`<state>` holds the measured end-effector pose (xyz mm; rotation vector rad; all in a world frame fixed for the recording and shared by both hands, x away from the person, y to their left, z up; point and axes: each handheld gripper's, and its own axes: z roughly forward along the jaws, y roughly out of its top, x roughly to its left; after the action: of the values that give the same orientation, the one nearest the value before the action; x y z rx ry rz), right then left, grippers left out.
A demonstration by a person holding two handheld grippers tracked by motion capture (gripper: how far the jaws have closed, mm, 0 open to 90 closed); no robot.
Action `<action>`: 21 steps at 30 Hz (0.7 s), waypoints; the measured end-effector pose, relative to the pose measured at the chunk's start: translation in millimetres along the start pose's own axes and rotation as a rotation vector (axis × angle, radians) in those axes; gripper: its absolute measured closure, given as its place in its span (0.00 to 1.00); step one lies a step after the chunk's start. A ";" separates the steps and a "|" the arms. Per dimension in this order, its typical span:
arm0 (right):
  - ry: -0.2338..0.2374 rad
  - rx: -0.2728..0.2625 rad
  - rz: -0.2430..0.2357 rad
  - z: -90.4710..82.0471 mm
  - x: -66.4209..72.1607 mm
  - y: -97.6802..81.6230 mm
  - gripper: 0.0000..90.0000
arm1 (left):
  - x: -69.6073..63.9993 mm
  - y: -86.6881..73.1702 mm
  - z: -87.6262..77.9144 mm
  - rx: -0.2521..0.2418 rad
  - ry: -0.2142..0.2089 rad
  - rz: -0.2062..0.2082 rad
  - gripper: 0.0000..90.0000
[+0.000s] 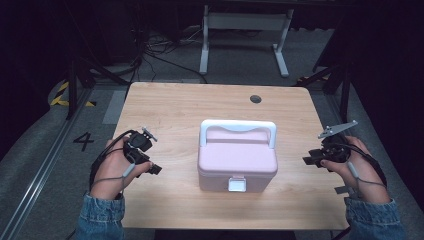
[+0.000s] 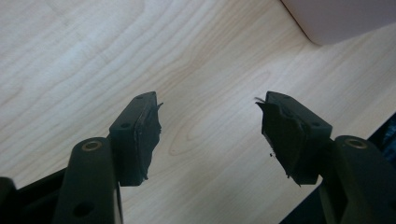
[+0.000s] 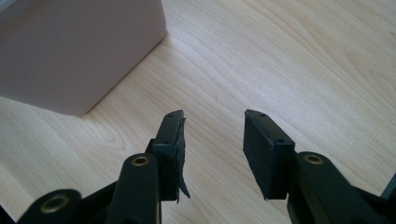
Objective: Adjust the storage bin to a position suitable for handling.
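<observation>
On the pale wooden tabletop [image 1: 170, 107], a pink box [image 1: 237, 162] sits near the middle, closer to the front edge than to the back. Its lid is down, a white handle [image 1: 238, 127] lies folded back across the top, and a white latch [image 1: 237, 184] sits at the centre of its front wall. A small dark round hole [image 1: 255, 98] marks the tabletop near the far edge. The left tongs [image 1: 150, 152] hover over the tabletop to the left of the box, well apart from it, held in the person's left hand [image 1: 112, 167]; their jaws stand apart with bare wood between them, and a corner of the box shows at the top of the left gripper view. The right tongs [image 1: 311, 157] are held in the right hand [image 1: 355, 167] to the right of the box, also clear of it, jaws apart and holding nothing.
</observation>
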<state>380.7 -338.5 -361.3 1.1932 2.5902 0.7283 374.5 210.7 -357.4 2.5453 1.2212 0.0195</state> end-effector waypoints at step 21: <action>-0.009 -0.006 0.009 0.3 4.7 -16.4 0.63 | -18.6 23.8 -19.5 -0.403 -0.083 0.198 0.39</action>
<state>366.9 -343.9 -369.8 1.2047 2.5751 0.7310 377.9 188.0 -329.7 2.2741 0.8318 0.1836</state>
